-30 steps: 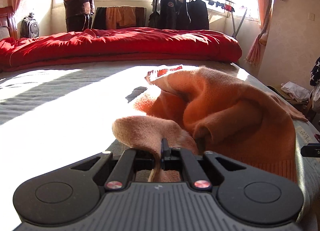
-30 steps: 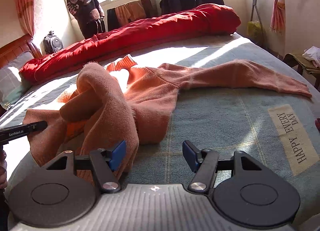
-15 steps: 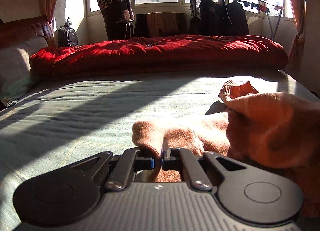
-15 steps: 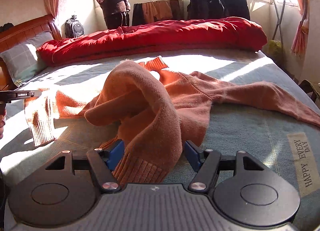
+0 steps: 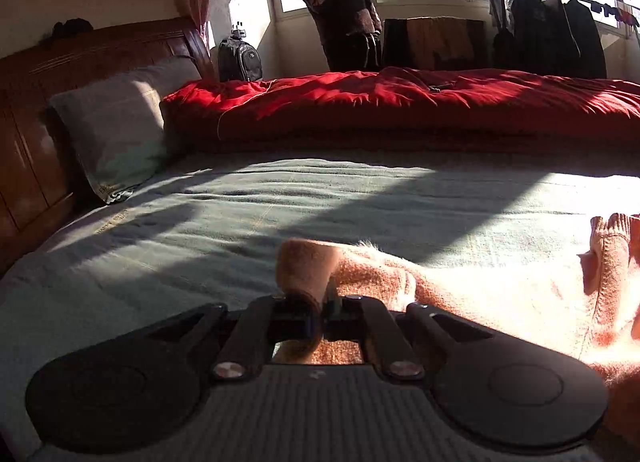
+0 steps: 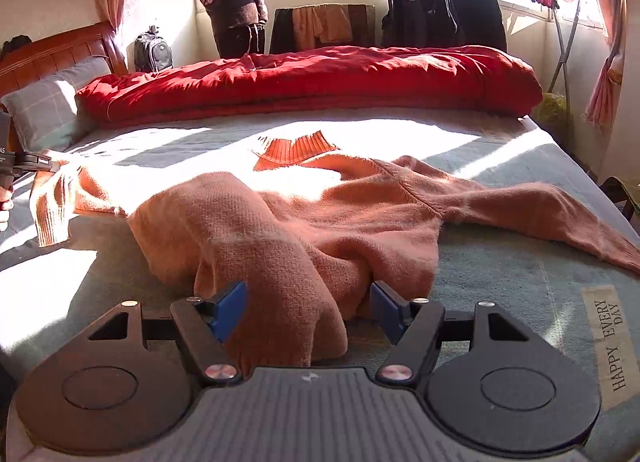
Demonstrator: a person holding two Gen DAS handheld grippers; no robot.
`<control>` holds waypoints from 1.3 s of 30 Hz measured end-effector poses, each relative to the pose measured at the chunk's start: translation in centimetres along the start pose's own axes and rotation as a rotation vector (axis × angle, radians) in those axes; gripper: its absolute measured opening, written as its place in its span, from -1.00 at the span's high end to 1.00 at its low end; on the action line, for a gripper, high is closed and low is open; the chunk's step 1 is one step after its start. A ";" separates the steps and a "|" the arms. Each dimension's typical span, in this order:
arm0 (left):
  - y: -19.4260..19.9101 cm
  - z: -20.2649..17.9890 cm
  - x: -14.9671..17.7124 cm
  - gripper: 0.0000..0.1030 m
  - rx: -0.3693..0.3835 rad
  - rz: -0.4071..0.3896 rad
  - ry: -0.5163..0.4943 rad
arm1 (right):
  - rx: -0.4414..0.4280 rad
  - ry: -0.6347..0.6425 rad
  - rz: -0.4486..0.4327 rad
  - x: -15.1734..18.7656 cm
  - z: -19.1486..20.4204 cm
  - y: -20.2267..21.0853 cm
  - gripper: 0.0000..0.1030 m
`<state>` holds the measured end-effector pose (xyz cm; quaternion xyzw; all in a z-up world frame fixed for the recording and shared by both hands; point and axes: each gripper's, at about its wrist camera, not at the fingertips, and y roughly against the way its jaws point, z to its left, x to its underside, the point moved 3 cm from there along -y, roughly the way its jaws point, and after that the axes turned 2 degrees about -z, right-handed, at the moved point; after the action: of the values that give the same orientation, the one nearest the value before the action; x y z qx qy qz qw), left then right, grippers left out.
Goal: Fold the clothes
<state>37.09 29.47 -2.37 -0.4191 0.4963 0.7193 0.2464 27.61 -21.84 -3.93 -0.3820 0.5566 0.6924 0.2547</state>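
Left gripper (image 5: 323,316) clamped on fuzzy orange sweater (image 6: 320,218) sleeve cuff. Right gripper (image 6: 308,312) jaws wide apart, straddling bunched ribbed hem on grey-green bedspread (image 6: 500,274).

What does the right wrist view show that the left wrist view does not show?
Only the right wrist view shows the right gripper open around bunched fabric, the sweater's far sleeve and the HAPPY EVERY DAY label. Only the left wrist view shows the left gripper close up, shut on the sweater. Both show the red quilt, the pillow and a standing person.
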 end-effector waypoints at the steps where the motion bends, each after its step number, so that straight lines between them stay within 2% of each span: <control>1: -0.4 0.9 -0.4 0.93 -0.011 0.003 0.019 | 0.001 0.000 -0.002 -0.1 0.1 0.0 -0.41; 6: -1.6 3.4 -2.6 0.90 -0.042 -0.006 0.055 | 0.011 -0.001 0.004 -0.2 0.0 -0.4 -0.41; 9: -2.3 3.4 -4.0 0.87 -0.073 -0.011 0.018 | 0.019 -0.003 0.010 -0.1 -0.2 -0.5 -0.41; 12: -3.8 3.4 -4.6 0.85 -0.078 0.026 0.005 | 0.031 -0.009 0.016 -0.1 -0.6 -0.8 -0.41; 15: -5.7 3.0 -3.6 0.82 -0.052 0.099 -0.013 | 0.035 -0.013 0.027 0.0 -0.7 -1.2 -0.41; 16: -6.2 3.1 -3.1 0.74 -0.045 0.122 -0.003 | 0.037 -0.013 0.033 0.1 -0.7 -1.5 -0.41; 19: -7.2 4.4 -1.8 0.70 -0.033 0.165 0.039 | 0.038 -0.011 0.047 0.2 -0.7 -2.0 -0.41; 20: -7.4 5.0 -1.4 0.61 -0.035 0.174 0.056 | 0.038 -0.010 0.050 0.2 -0.7 -2.2 -0.41; 22: -7.3 6.8 -1.1 0.40 -0.059 0.174 0.091 | 0.032 -0.007 0.058 0.3 -0.5 -2.6 -0.41; 23: -7.2 7.7 -0.9 0.36 -0.072 0.175 0.109 | 0.031 -0.006 0.061 0.3 -0.5 -2.8 -0.41; 27: -6.6 11.2 -0.2 0.36 -0.131 0.181 0.173 | 0.024 -0.012 0.066 0.5 -0.1 -3.4 -0.41; 32: -5.4 13.3 2.2 0.27 -0.046 0.231 0.287 | 0.004 -0.004 0.066 0.4 0.8 -3.6 -0.41; 35: -5.3 13.2 4.4 0.16 0.019 0.275 0.334 | -0.008 0.012 0.065 0.4 1.4 -3.3 -0.41; 39: -6.0 12.0 6.9 0.15 0.058 0.314 0.363 | -0.006 0.025 0.059 0.4 1.8 -2.8 -0.41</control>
<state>33.77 42.44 -9.38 -0.4522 0.6120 0.6469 0.0502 29.09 -19.42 -5.67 -0.3749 0.5686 0.6965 0.2259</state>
